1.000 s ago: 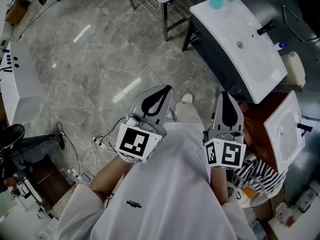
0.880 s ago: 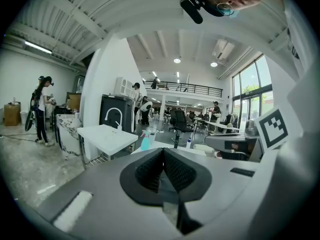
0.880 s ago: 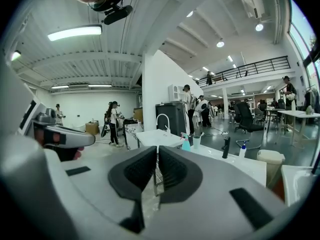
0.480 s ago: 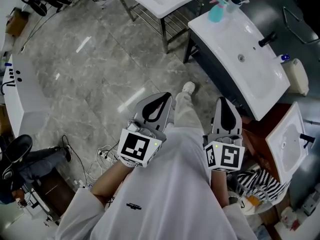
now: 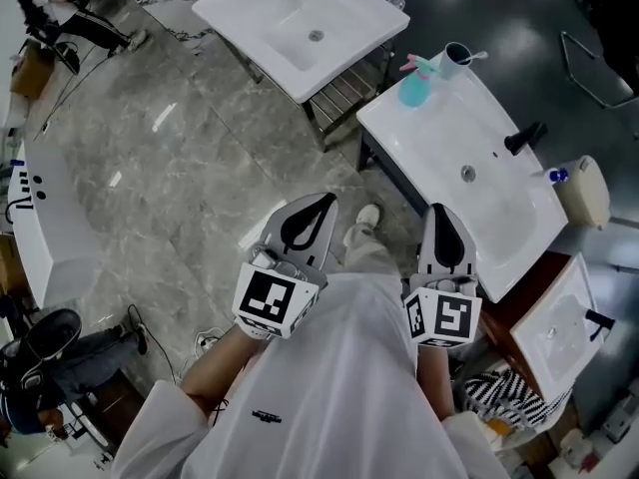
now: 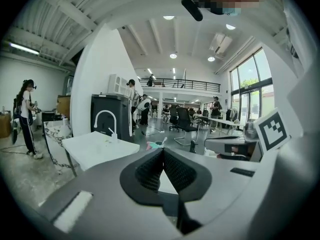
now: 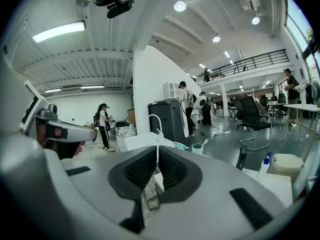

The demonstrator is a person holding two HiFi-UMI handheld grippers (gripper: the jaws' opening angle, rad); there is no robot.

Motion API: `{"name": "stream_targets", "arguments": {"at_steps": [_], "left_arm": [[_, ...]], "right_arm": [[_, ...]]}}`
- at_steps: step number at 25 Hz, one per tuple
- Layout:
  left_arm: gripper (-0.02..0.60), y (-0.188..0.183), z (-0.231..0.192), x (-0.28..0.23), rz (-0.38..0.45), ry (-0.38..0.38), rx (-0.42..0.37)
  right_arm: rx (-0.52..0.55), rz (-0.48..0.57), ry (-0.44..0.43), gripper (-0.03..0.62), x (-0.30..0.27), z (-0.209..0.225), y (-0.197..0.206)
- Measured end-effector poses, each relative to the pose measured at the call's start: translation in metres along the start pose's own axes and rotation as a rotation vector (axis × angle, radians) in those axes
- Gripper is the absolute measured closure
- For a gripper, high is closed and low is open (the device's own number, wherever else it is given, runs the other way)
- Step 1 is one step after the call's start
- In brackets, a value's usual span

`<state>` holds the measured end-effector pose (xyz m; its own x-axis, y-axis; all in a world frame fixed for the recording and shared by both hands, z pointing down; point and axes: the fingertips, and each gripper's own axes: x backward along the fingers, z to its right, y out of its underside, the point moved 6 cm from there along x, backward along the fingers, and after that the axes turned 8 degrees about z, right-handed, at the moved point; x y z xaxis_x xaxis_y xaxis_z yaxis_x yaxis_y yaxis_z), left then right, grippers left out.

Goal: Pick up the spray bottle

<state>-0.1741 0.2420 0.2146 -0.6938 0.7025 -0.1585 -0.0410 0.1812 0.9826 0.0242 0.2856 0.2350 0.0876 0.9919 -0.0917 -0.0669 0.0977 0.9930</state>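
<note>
Left gripper [image 5: 326, 202] and right gripper [image 5: 443, 211] are both closed, empty. Spray bottle [image 5: 412, 87] sits well off on the sink [image 5: 491, 218], so nothing to grab yet.

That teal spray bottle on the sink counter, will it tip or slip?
The spray bottle stands upright under a pink trigger head, so a nudge may tip it. Its teal body looks smooth, probably slippery.
</note>
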Motion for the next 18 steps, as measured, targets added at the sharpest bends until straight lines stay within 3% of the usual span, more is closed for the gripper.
{"name": "stream_targets", "arguments": {"at_steps": [10, 18], "left_arm": [[0.577, -0.024, -0.033, -0.120, -0.001, 0.036, -0.005], [0.577, -0.030, -0.037, -0.167, 0.005, 0.060, -0.019]], "right_arm": [[0.001, 0.004, -0.019, 0.588, -0.104, 0.056, -0.017], [0.025, 0.012, -0.041, 0.588, -0.136, 0.084, -0.020]]}}
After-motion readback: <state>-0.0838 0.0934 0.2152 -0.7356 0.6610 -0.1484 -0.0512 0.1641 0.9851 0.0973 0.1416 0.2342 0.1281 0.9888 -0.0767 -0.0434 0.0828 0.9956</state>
